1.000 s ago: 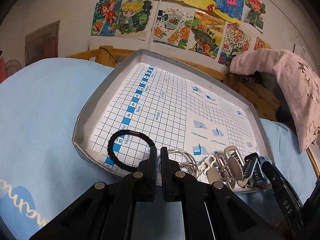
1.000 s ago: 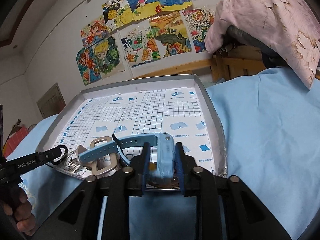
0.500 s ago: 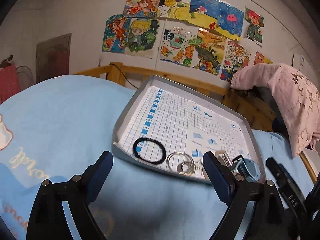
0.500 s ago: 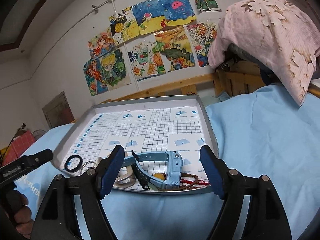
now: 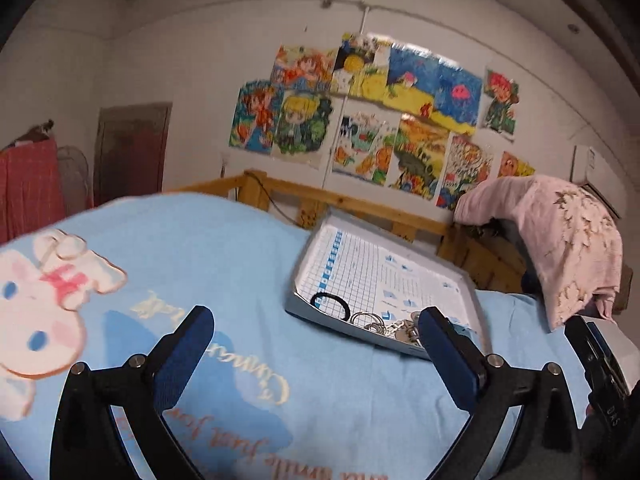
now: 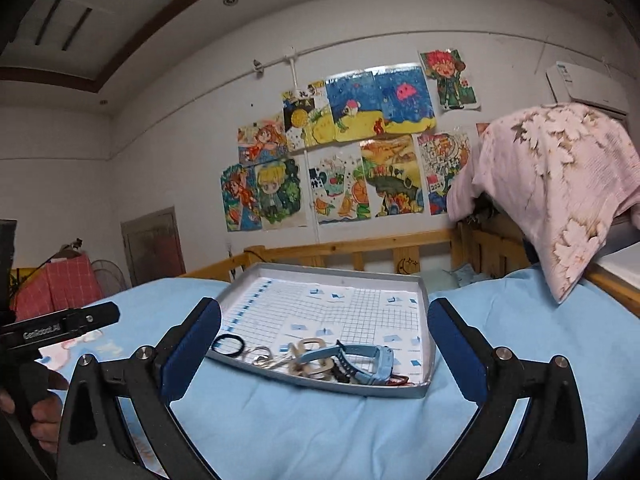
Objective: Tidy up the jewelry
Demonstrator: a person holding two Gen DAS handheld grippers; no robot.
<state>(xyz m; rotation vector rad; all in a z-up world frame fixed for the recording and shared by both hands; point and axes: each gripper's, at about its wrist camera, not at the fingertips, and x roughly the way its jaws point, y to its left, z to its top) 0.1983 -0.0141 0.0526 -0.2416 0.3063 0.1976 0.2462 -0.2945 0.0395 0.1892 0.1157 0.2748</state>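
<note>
- Jewelry is lying bunched along the near edge of a shallow grey tray [image 5: 298,308] that is sitting on the blue bedspread [image 5: 224,248]; that is how the left wrist view is showing it.
- A black hair band [image 5: 330,306] is resting at the tray's near left corner, with silver rings [image 5: 370,320] just beside it on the right.
- The left hand-held gripper [image 5: 316,350] is hovering over the bedspread short of the tray, its jaws having just been opening and now standing wide apart with nothing between them.
- Children's drawings [image 5: 360,120] are hanging on the wall behind the wooden bed rail.
- In the right wrist view the tray [image 6: 424,390] is showing its gridded paper lining, and the black hair band [image 6: 228,345] is lying at the left end of the row.
- Next to it the silver rings [image 6: 260,356] are lying, then a beige buckle piece [image 6: 310,354], then a light blue watch [image 6: 360,358] toward the right.
- The right hand-held gripper [image 6: 324,348] is hanging in front of the tray; its jaws have just been opening too, are now spread wide, and are gripping nothing.
- A pink blanket [image 6: 560,184] is draping over the rail at the right.
</note>
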